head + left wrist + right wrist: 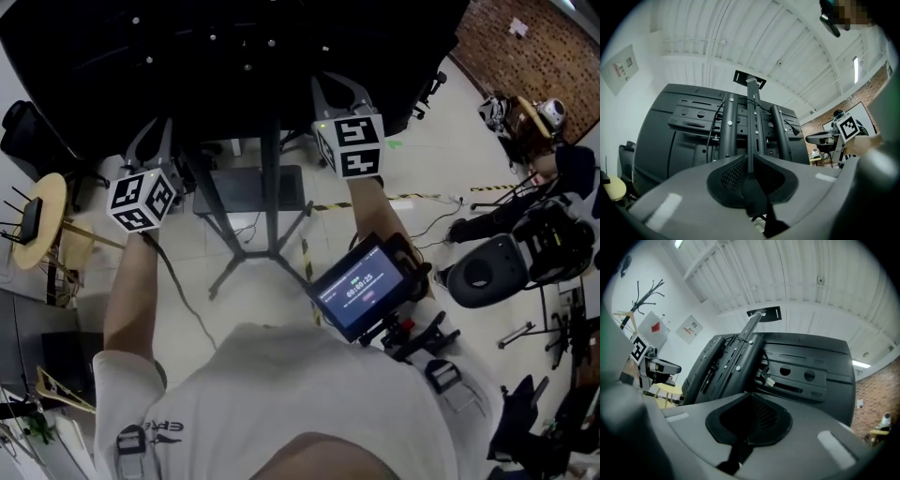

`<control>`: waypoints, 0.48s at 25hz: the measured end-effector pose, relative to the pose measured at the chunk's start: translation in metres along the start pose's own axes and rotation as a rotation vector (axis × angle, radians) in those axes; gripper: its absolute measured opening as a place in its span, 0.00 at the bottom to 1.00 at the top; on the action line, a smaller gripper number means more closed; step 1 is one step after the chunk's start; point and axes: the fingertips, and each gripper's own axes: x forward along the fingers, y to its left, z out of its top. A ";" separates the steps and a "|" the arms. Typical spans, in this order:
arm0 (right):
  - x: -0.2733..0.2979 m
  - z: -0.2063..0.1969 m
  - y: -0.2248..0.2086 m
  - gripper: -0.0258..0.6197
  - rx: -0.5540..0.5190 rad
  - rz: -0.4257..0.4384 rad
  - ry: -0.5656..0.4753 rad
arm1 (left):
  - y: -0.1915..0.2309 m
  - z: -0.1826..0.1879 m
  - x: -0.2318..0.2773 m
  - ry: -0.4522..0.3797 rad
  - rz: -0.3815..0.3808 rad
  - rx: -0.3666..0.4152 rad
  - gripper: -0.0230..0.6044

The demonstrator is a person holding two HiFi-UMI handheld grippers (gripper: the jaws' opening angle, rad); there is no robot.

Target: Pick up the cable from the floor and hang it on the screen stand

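The big black screen point(216, 47) stands on a black stand point(272, 178) with splayed legs. My left gripper point(155, 139) is raised at the screen's back, left of the pole; its jaws are shut on the thin black cable point(178, 291), which trails down past my left arm. In the left gripper view the pads point(733, 176) stand close around a dark strand, facing the stand's rails point(752, 112). My right gripper point(339, 94) is up at the right of the pole. In the right gripper view it point(751, 416) is shut, with nothing seen between the pads, facing the screen's back point(806, 371).
A small monitor rig point(361, 291) hangs at my chest. A round wooden table point(42, 220) with a router stands at the left. Black equipment point(487, 267) and a seated person point(562, 169) are at the right. Yellow-black tape point(323, 204) and loose cables point(431, 220) lie on the floor.
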 end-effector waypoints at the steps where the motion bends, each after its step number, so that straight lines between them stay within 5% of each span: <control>1: -0.004 -0.004 0.002 0.06 0.022 0.027 -0.011 | -0.006 -0.004 -0.004 0.005 0.014 -0.005 0.10; 12: -0.072 -0.072 0.029 0.06 0.292 0.309 -0.071 | -0.080 -0.050 -0.066 0.059 0.177 -0.005 0.09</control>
